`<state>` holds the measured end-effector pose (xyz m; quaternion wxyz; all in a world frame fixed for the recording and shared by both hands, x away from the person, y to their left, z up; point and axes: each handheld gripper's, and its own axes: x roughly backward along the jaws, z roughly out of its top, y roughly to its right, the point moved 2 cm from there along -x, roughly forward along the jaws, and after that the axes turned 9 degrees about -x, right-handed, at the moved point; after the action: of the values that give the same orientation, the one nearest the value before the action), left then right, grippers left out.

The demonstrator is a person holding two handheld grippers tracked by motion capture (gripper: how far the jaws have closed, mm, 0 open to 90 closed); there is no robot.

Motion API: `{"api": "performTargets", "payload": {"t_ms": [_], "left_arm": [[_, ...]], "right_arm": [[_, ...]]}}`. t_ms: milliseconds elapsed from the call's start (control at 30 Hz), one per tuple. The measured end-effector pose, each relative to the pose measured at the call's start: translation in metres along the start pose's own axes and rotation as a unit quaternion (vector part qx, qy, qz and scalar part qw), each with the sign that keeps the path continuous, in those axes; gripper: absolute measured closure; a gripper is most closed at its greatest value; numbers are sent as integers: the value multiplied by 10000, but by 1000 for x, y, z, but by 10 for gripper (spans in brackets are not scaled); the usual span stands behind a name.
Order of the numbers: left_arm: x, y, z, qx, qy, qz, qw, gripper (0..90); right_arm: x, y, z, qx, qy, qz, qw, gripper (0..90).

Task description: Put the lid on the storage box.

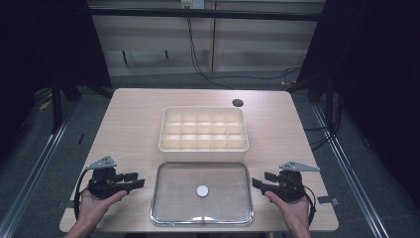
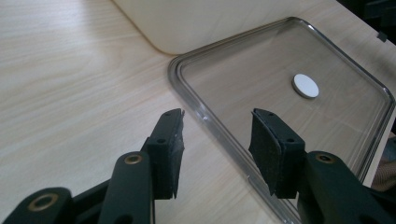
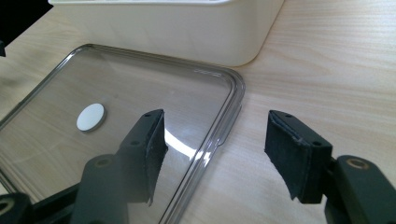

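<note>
Lid [image 1: 173, 196] lies flat on the desk [image 1: 133, 129], right between your two hands, with its long side running from one hand to the other. Your left claw [image 1: 139, 180] and right claw [image 1: 256, 183] are both wide apart and hold nothing. Each points in at one short edge. The box [image 1: 203, 145] sits just behind it.

Both the left gripper [image 1: 130, 180] and the right gripper [image 1: 261, 182] are black, and each carries a grey three-cornered plate on top and trails a black cable. Their fingers [image 2: 169, 149] are flat black blocks faced with dark pads, fixed by small screws, with brass-coloured rivets at the joints. The forearms are bare, with no sleeves.
</note>
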<state>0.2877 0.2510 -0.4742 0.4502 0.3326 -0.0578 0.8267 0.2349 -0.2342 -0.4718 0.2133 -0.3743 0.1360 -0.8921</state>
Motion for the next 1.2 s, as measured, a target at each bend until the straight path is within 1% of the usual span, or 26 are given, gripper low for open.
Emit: {"api": "performTargets", "payload": {"t_ms": [100, 133, 200, 233, 267, 300, 333, 367, 400, 467, 500, 533, 600, 633, 667, 733, 767, 800, 833, 867, 900, 967, 1033, 1100, 1133, 1200], "left_arm": [[-4, 1, 10, -70, -13, -40, 10000, 546], [-5, 2, 14, -127, -24, -22, 9999, 547], [-7, 2, 22, -161, -4, -12, 9999, 546], [-7, 2, 22, -161, -4, -12, 9999, 546], [-9, 2, 29, -190, 20, -9, 9998, 546], [-9, 2, 29, -190, 20, -9, 9998, 546], [-12, 3, 36, -238, -6, 20, 9997, 545], [-13, 2, 38, -279, -18, 23, 9996, 544], [-15, 2, 40, -302, 11, 39, 9995, 543], [-21, 0, 45, -358, -46, 110, 9993, 543], [-21, 0, 45, -358, -46, 110, 9993, 544], [-27, -2, 47, -348, -82, 54, 9993, 544], [-31, -3, 44, -262, -7, 7, 9997, 544], [-31, -3, 44, -262, -7, 7, 9997, 544], [-32, -4, 39, -257, -44, 15, 9997, 542], [-33, -6, 33, -221, -99, -2, 9997, 539], [-33, -7, 31, -204, -124, 55, 9997, 542], [-33, -9, 29, -145, -158, 83, 9997, 564], [-33, -9, 29, -145, -158, 83, 9997, 607], [-34, -11, 25, -94, -157, 107, 9998, 645], [-35, -12, 23, -112, -195, 98, 9997, 656], [-38, -11, 19, -167, -280, 36, 9995, 647], [-41, -10, 15, -223, -386, -17, 9990, 622], [-43, -10, 14, -240, -429, -27, 9988, 614], [-46, -9, 13, -222, -441, -57, 9988, 590], [-47, -9, 13, -240, -478, -86, 9985, 580]], "right_arm": [[-1, -1, 6, 12, 29, 18, 10000, 413], [-2, -2, 9, 36, 46, 19, 10000, 416], [-2, -4, 15, 63, 59, 37, 10000, 426], [-2, -4, 15, 63, 59, 37, 10000, 426], [-2, -6, 21, 108, 75, 45, 9999, 431], [-2, -6, 21, 108, 75, 45, 9999, 431], [-2, -8, 27, 137, 54, 55, 9999, 439], [-3, -8, 29, 153, 51, 48, 9999, 450], [-4, -9, 32, 149, 54, 54, 9999, 461], [-9, -8, 35, 85, 20, 111, 9999, 461], [-9, -8, 35, 85, 20, 111, 9999, 461], [-17, -7, 35, 93, -54, 25, 9999, 470], [-23, -5, 34, 66, -99, -12, 9999, 481], [-23, -5, 34, 66, -99, -12, 9999, 481], [-28, -2, 34, 24, -125, -5, 9999, 496], [-32, 0, 33, 2, -143, -9, 9999, 501], [-34, 0, 32, -57, -184, -14, 9998, 501], [-36, 0, 31, -49, -194, -29, 9998, 501], [-36, 0, 31, -49, -194, -29, 9998, 501], [-41, 0, 24, -59, -244, -43, 9997, 500], [-42, 1, 22, -42, -291, -44, 9996, 501], [-46, 2, 17, -45, -384, -54, 9992, 502], [-47, 3, 15, -87, -409, -73, 9991, 519], [-48, 4, 14, -65, -400, -64, 9992, 521], [-49, 5, 12, -62, -434, -98, 9990, 528], [-50, 6, 12, -38, -442, -100, 9990, 528]]}}
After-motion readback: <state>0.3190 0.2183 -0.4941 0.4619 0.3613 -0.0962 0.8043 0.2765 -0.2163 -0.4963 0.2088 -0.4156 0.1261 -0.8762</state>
